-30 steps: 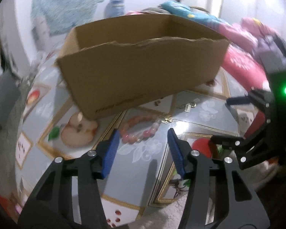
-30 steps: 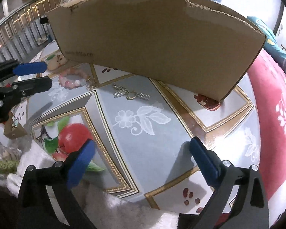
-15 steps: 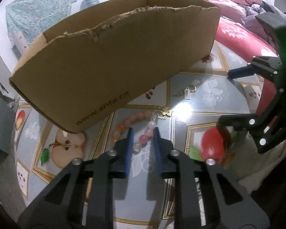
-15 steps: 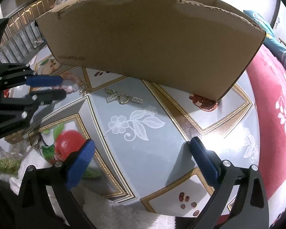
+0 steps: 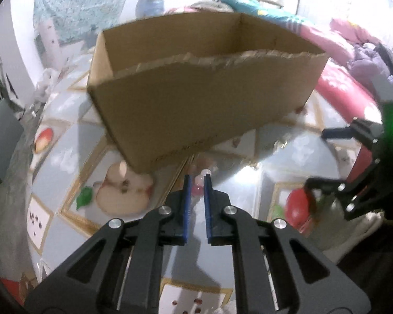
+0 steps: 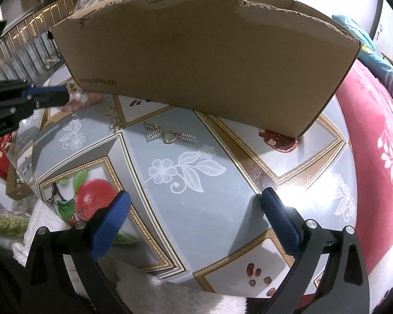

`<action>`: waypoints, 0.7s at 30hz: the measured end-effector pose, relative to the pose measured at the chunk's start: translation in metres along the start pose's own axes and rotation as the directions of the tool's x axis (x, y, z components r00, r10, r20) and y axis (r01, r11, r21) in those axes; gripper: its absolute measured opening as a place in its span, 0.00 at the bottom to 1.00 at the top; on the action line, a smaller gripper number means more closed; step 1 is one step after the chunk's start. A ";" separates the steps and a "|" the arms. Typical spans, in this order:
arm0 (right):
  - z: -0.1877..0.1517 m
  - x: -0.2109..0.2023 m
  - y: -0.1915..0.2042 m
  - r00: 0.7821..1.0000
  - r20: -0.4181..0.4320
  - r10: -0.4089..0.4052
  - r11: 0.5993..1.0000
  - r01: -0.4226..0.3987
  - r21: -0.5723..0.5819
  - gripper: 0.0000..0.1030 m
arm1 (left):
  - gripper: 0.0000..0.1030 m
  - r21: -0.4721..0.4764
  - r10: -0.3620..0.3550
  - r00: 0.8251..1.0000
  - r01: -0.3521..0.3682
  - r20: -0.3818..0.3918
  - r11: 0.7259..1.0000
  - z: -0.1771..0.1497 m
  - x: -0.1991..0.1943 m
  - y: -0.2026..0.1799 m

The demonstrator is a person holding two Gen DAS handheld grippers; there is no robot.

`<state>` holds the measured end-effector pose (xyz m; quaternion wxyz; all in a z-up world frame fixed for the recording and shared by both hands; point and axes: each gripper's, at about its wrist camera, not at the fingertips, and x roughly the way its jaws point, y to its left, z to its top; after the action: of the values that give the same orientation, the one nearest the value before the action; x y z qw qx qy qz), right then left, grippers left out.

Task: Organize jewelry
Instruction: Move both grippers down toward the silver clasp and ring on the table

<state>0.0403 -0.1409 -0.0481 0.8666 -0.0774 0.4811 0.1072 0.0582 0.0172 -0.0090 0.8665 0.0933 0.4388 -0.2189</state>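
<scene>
My left gripper [image 5: 196, 180] is shut on a pink bead bracelet [image 5: 198, 183] and holds it just above the table, in front of the open cardboard box [image 5: 196, 104]. In the right wrist view the left gripper [image 6: 63, 96] is at the far left with the bracelet [image 6: 78, 99] hanging from it by the box's [image 6: 209, 60] near left corner. A silver and gold charm piece [image 6: 170, 136] lies on the table before the box. My right gripper [image 6: 194, 209] is open and empty over the table, and it also shows at the right of the left wrist view [image 5: 325, 157].
The table [image 6: 209, 209] has a glossy fruit-and-flower patterned cloth. A small gold charm [image 6: 112, 119] lies near the bracelet. A red patterned blanket [image 6: 380, 144] lies to the right of the table. A railing [image 6: 21, 39] runs at the back left.
My left gripper closed on the bead bracelet and lifted it off the table toward the box. The right gripper has stayed open and nearly still.
</scene>
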 end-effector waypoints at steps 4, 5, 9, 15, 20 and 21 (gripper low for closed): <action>-0.003 -0.002 0.000 1.000 0.007 0.007 1.000 -0.007 -0.001 0.94 | 0.08 0.005 0.049 0.998 -0.049 -0.043 0.999 -0.012 0.008 0.003; -0.004 -0.003 -0.001 1.000 0.007 0.008 1.000 -0.008 -0.001 0.94 | 0.08 0.005 0.063 0.997 -0.063 -0.049 0.998 -0.014 0.008 0.004; -0.003 -0.004 -0.004 1.000 0.008 0.021 1.000 -0.021 0.006 0.94 | 0.10 -0.025 0.091 0.994 -0.093 -0.063 0.995 -0.015 0.006 0.009; -0.004 -0.005 -0.007 1.000 0.010 0.013 1.000 -0.014 0.007 0.94 | 0.27 -0.072 0.095 0.995 -0.096 -0.021 0.993 -0.014 -0.013 0.014; -0.003 -0.006 -0.010 1.000 0.005 0.024 0.999 -0.024 0.025 0.94 | 0.29 -0.103 0.042 0.999 -0.038 0.034 0.994 -0.004 -0.017 0.003; -0.003 -0.007 -0.012 0.999 0.009 0.039 0.999 -0.039 0.034 0.94 | 0.29 -0.092 0.033 0.999 -0.030 0.036 0.995 -0.001 -0.013 -0.003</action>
<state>0.0374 -0.1540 -0.0436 0.8676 -0.0529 0.4807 0.1162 0.0495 0.0191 0.0004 0.8811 0.0563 0.4308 -0.1867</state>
